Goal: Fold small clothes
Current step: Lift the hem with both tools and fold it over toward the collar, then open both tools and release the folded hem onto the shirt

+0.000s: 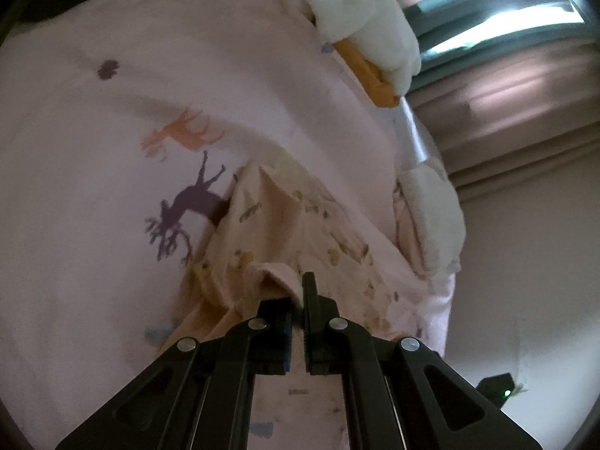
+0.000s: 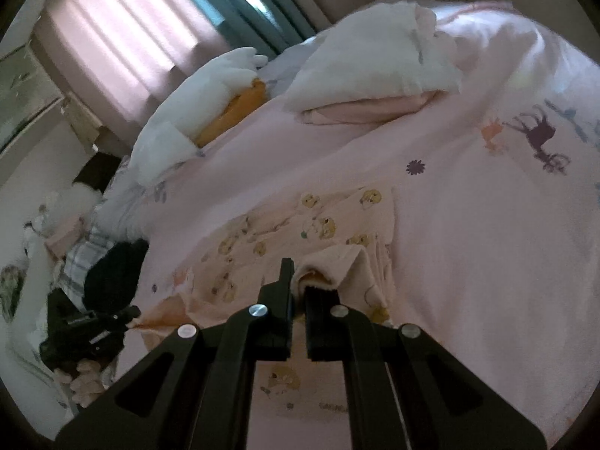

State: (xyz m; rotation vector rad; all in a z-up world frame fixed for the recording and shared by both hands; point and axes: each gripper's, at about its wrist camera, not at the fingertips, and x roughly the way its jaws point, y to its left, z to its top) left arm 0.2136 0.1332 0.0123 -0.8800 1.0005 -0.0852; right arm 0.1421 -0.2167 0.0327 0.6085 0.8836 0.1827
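We have both the left hand-held gripper [image 1: 298, 300] and right hand-held gripper [image 2: 298, 292] clamped on the hem of the baby garment [image 2: 300, 225]; it's light, limp cotton; pinch edges, never the middle.

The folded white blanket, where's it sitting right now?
In the right wrist view the folded white blanket lies at the top centre on the pink bedspread, right of the white plush toy.

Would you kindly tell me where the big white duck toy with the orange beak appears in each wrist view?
Left wrist view: the duck toy lies at the top, right of centre, beak toward the bed's edge.
Right wrist view: the duck toy lies upper left, below the curtains.
Shared landmark: the purple deer print on the pink bedcover.
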